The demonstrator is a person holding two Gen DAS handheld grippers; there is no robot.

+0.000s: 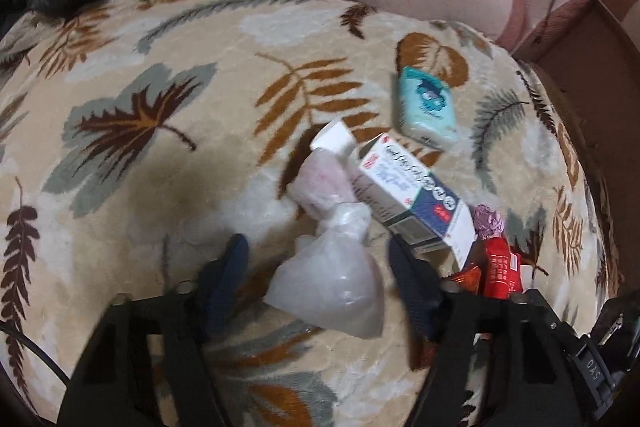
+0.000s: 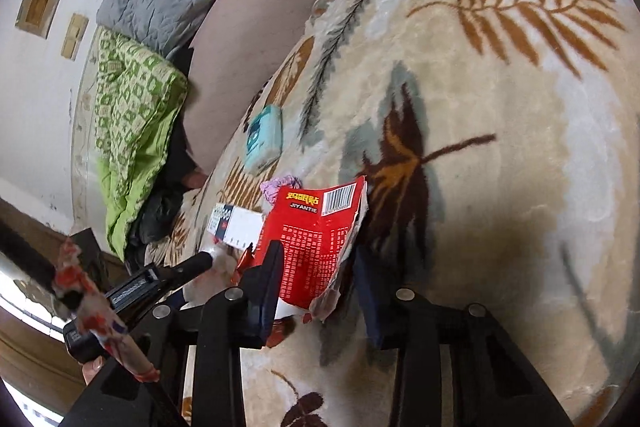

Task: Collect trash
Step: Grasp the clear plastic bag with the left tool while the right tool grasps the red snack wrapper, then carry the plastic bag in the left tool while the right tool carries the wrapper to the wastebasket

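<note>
Clear bag (image 1: 332,283) between spread left gripper (image 1: 320,259) fingers, ungripped; red wrapper (image 2: 316,247) between right gripper (image 2: 318,267) fingers, grip unclear.

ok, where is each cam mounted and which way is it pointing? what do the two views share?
Left wrist: on the left gripper, looking down its open fingers at the leaf-print blanket, clear plastic bag and medicine box; only its own fingers show.
Right wrist: on the right gripper, facing the sofa back, fingers either side of the red packet; the left gripper's finger shows at left.
Shared: blanket, medicine box, red packet, teal tissue pack, purple wrapper.
</note>
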